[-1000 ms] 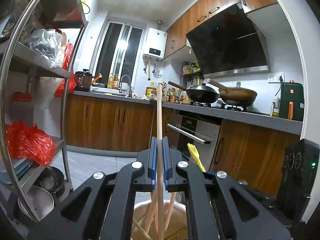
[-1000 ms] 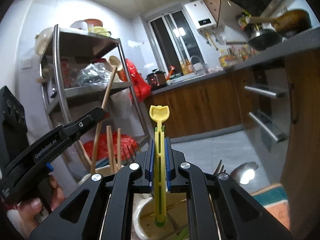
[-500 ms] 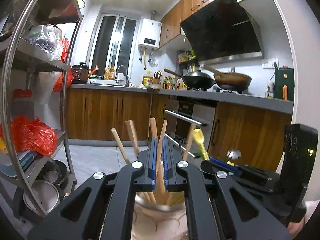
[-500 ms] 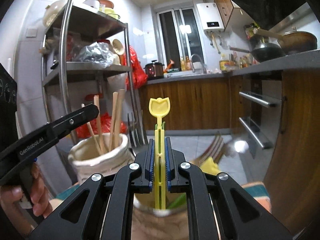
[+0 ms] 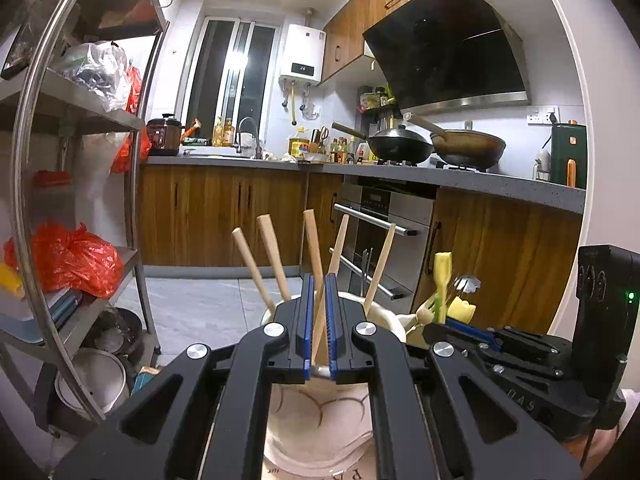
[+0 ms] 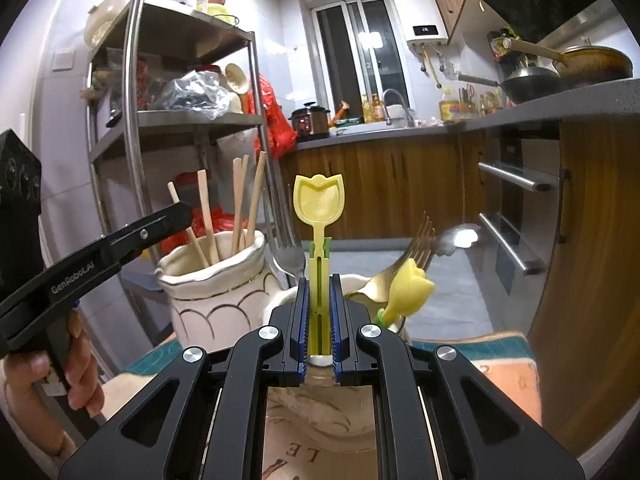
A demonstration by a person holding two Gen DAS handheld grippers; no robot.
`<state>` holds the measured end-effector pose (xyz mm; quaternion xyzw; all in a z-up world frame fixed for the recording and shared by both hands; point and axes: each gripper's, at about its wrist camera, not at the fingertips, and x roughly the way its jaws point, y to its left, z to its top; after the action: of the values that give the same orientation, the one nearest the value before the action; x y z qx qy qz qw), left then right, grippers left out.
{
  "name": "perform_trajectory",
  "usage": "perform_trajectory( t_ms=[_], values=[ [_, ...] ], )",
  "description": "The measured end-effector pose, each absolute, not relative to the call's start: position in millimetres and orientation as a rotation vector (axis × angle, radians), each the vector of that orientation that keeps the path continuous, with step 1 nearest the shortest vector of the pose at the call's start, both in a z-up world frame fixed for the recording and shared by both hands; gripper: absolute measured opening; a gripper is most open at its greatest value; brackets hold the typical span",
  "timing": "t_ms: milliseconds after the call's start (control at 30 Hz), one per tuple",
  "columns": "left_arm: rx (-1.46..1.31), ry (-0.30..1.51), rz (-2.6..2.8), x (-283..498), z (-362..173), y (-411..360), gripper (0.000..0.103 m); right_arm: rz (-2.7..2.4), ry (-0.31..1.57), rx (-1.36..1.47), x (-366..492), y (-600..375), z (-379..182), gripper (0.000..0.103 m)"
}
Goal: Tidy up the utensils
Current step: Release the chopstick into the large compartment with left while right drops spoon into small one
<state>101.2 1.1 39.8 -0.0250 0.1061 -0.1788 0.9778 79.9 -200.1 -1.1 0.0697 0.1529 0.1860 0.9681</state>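
Note:
My left gripper stands over a cream ceramic holder with several wooden utensils in it. Its jaws are slightly apart around one wooden handle that stands in the holder. My right gripper stands over a second cream holder. Its jaws are slightly apart around a yellow tulip-ended plastic utensil that stands in that holder. A second yellow tulip utensil, gold forks and a spoon are in the same holder. The left gripper shows in the right wrist view.
A steel shelf rack with red bags stands to the left. Wooden cabinets, an oven and a counter with two woks lie ahead. The holders stand on a patterned mat.
Both utensils have gone down into their holders. Both pairs of jaws have loosened from a tight grip to a small gap. The wooden handle now leans in the holder.

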Motion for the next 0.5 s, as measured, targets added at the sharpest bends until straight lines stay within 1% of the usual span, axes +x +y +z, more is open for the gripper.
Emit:
perform_trajectory(
  t_ms=[500],
  values=[
    [-0.089, 0.251, -0.378, 98, 36, 14, 0.005, 0.392, 0.319, 0.140, 76, -199, -3, 0.011]
  ],
)
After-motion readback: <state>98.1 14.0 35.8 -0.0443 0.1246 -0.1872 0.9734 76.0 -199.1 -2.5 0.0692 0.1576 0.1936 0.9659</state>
